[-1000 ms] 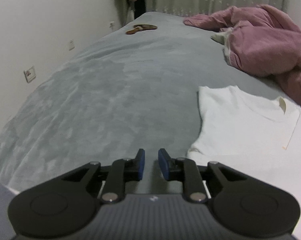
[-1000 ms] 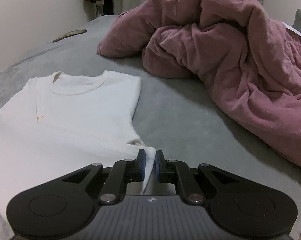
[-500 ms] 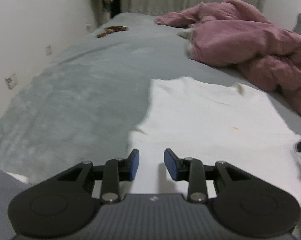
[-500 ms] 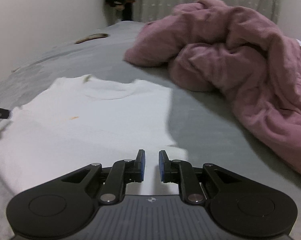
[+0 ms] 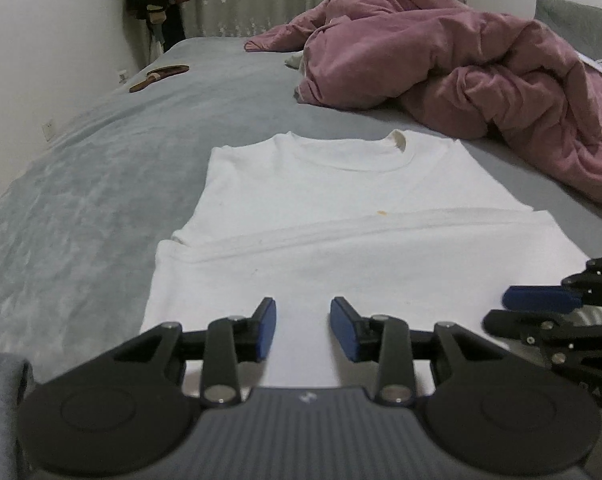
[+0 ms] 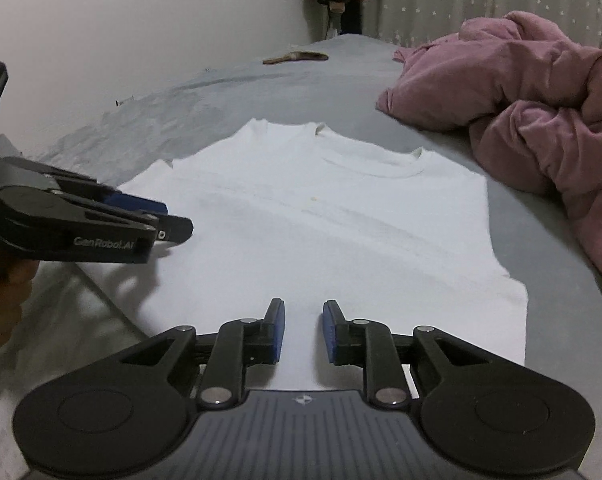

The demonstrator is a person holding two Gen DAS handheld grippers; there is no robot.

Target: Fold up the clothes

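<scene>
While both tools are hovering low over the near hem, here is the quick rundown:

left gripper (image 5: pixel 303 328): jaws are opening, sitting at a narrow gap, nothing between the pads, only white cloth lying below them.
right gripper (image 6: pixel 303 330): jaws are opening too, narrow gap, nothing pinched; it is showing at the right edge of the left wrist view, just beside the left one.
hand (image 6: pixel 1 292): a bare part is showing behind the left tool in the right wrist view.
shirt (image 5: pixel 341 200): white, lying flat on the bed, collar pointing away, sleeves looking already folded in, a crease running across the middle, a tiny orange speck near that crease.
bed (image 5: pixel 101 168): grey cover, carrying everything.
blanket (image 5: pixel 481 80): pink, bunched up, sitting near the shirt's far right corner but apart from it.
brown object (image 5: pixel 159 77): lying far off by the wall; too small to tell what it is.
risk 1: pads are probably catching only the top layer at the hem, so the fold is coming up lopsided.
risk 2: uneven lifting between the two tools is likely skewing the fold or undoing the tucked sleeves.
risk 3: carrying the hem too far is maybe dragging the collar into the blanket.
counts: grippers 2, shirts 1, blankets 1, brown objects 1, beds 1.
</scene>
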